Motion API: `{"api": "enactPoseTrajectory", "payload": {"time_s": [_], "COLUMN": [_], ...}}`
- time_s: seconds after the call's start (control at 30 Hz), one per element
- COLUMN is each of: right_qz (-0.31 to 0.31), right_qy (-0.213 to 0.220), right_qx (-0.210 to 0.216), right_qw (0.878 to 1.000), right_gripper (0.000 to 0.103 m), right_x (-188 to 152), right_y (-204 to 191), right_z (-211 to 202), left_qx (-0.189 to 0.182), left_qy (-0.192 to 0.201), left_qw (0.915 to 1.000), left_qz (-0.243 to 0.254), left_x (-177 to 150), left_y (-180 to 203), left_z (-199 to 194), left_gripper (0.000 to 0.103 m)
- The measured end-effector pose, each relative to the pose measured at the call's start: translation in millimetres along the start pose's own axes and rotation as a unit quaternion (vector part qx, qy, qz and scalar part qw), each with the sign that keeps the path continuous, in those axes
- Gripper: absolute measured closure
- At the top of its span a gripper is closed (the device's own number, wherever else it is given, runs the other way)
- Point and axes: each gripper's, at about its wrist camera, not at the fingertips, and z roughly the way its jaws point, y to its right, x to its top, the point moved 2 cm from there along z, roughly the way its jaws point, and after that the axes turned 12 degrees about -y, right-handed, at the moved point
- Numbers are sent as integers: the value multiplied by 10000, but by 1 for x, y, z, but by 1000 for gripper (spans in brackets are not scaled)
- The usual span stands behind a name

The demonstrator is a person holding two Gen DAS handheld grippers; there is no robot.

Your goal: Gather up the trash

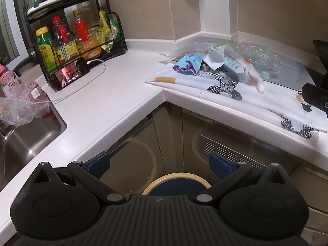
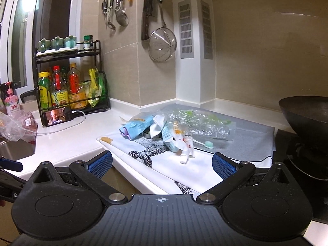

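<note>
While both of my tools hang off the table's front edge, my left tool [image 1: 160,165] is spread wide with nothing between its blue pads, above a round bin [image 1: 177,182] on the floor by the cabinet doors. My right tool [image 2: 163,164] is likewise released, facing the trash pile [image 2: 164,129] across the front edge. That pile sits on a patterned mat [image 2: 196,170] near the table's back corner: a blue wrapper [image 2: 136,129], torn white paper, a teal carton [image 2: 169,141], crumpled clear plastic [image 2: 201,123]. A white tube [image 2: 187,151] lies with its cap toward the front edge, and a toothbrush [image 2: 204,142] lies crosswise, its green head toward the wok [image 2: 305,112] at the right end. Leftward, a bottle rack [image 2: 71,86] stands at the back edge with a phone [image 2: 59,117] propped before it, and a plastic bag [image 1: 22,106] slumps at the sink's [image 1: 30,143] rim.
</note>
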Motion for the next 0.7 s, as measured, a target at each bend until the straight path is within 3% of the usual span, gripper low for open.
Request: {"api": "enactPoseTrajectory", "payload": {"time_s": [0.7], "right_qz": [-86], "right_qy": [-251], "right_qx": [0], "right_qw": [9996], "right_gripper": [0], "right_x": [-6], "right_y": [-5], "right_z": [13], "left_qx": [-63], "left_qy": [-223], "left_qw": [9997], "left_qz": [-111], "left_x": [2], "left_y": [-4], "left_z": [14], "left_gripper": [0]}}
